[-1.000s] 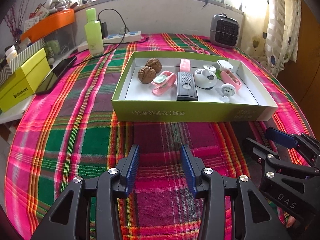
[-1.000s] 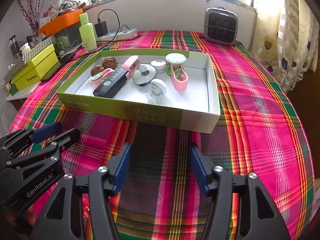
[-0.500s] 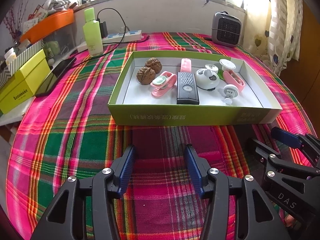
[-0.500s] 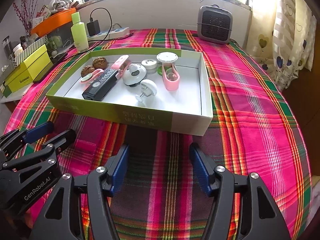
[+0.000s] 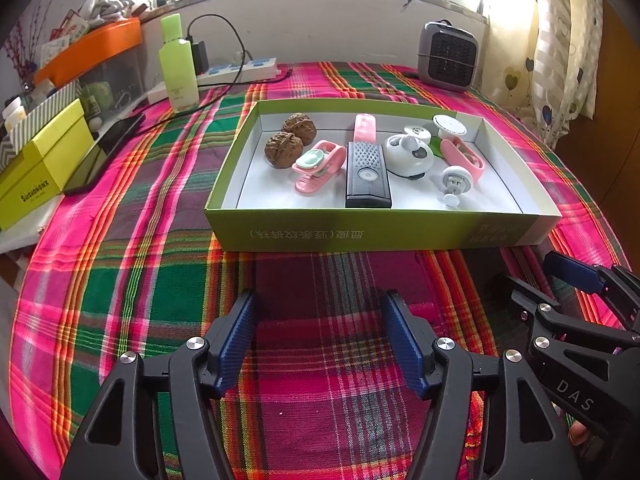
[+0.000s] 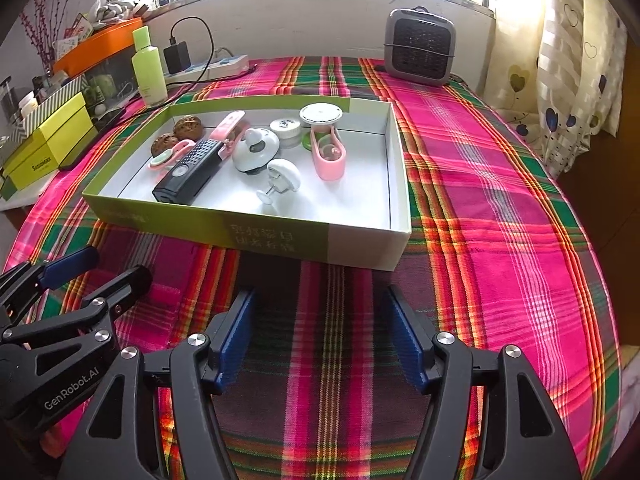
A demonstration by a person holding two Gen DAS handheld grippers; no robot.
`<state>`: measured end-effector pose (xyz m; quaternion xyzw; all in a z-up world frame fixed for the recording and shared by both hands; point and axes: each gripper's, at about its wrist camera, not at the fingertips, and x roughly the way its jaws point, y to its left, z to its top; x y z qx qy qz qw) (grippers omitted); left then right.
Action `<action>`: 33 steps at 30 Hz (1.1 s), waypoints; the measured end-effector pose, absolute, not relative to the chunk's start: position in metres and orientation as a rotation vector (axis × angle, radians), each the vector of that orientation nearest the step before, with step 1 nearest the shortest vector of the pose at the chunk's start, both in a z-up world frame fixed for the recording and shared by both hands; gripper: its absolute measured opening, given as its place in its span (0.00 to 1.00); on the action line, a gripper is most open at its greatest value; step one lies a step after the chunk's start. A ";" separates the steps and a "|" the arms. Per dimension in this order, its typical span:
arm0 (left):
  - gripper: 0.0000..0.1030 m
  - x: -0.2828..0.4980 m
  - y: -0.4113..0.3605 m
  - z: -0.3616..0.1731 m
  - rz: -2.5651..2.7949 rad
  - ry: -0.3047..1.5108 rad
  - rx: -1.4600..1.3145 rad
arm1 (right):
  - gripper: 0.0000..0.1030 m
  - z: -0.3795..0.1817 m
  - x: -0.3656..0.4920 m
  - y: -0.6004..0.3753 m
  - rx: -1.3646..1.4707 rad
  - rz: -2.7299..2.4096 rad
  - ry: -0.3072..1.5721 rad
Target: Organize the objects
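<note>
Green box point(image 5: 376, 234) of small items at frame centre, just beyond left hand-held gripper point(image 5: 322, 336) and right hand-held gripper point(image 6: 320, 336), both spread, just opening, empty, heater point(image 6: 420, 52) upper right, plaid bench point(image 5: 120, 280).

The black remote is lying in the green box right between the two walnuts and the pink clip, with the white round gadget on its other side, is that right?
Not quite. In the left wrist view the black remote lies in the green box between the pink clip and the white round gadget; the two walnuts sit beyond the clip, at the box's left end.
</note>
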<state>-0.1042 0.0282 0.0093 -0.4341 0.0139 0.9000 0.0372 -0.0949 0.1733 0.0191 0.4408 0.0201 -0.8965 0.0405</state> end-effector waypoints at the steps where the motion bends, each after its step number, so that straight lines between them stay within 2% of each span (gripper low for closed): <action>1: 0.62 -0.104 0.028 0.009 2.762 0.041 -1.332 | 0.66 0.019 -0.096 0.174 1.353 -2.747 0.058; 33: 0.63 -0.104 0.028 0.010 2.763 0.043 -1.333 | 0.68 0.019 -0.098 0.176 1.356 -2.746 0.055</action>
